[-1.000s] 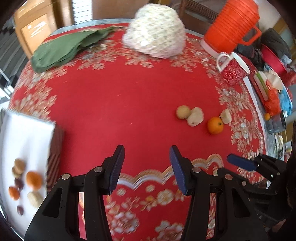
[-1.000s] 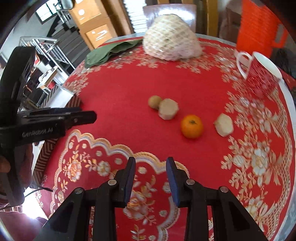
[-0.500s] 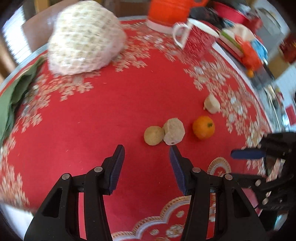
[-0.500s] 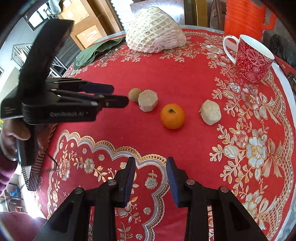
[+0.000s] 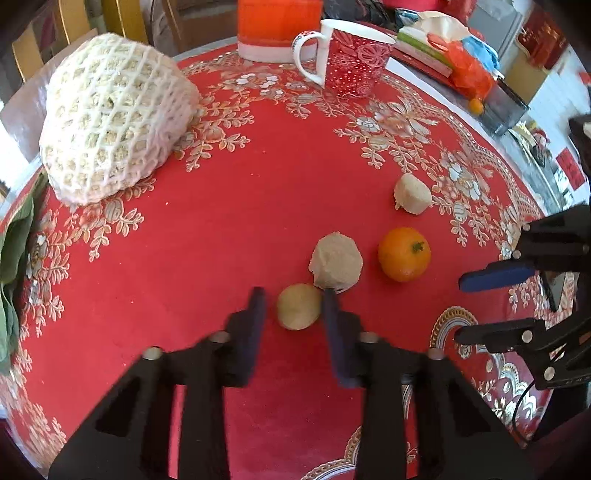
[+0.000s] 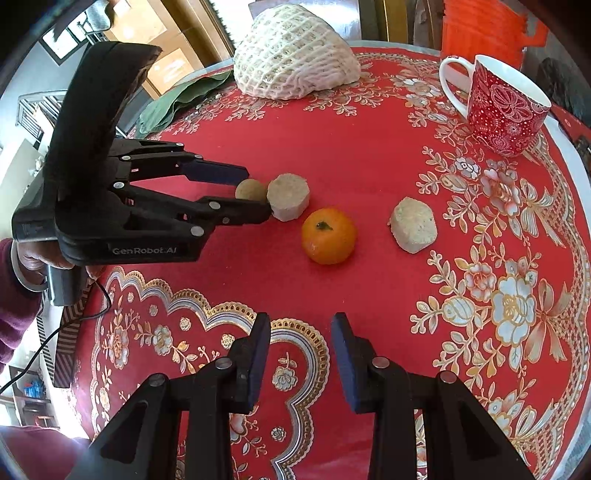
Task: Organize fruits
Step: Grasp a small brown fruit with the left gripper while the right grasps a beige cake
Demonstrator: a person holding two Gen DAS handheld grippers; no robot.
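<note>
jaws of the left gripper (image 5: 293, 295) are apart, straddling the small round tan fruit (image 5: 298, 306); the right-hand finger looks to be at or just touching the fruit's side, the left-hand finger shows a gap. not clamped. in the right wrist view the same left gripper (image 6: 255, 192) reaches in from the left, with the round fruit (image 6: 250, 190) between its fingertips.

jaws of the right gripper (image 6: 300, 332) are apart with nothing between them, hovering over the gold-patterned part of the red tablecloth (image 6: 351, 155) on the bench, near side of the fruits.

fruit layout on the bench, left to right in the right wrist view: round tan fruit, touching or just beside a pale faceted peeled piece (image 6: 288, 196), then an orange (image 6: 328, 235) just beside that, then a second pale faceted piece (image 6: 413, 224) standing apart to the right.

further back: red floral mug (image 6: 506, 110), a lump wrapped in white foam netting (image 6: 295, 68), green cloth (image 6: 177, 103) at the far left edge, an orange jug (image 5: 279, 26) behind the mug.
</note>
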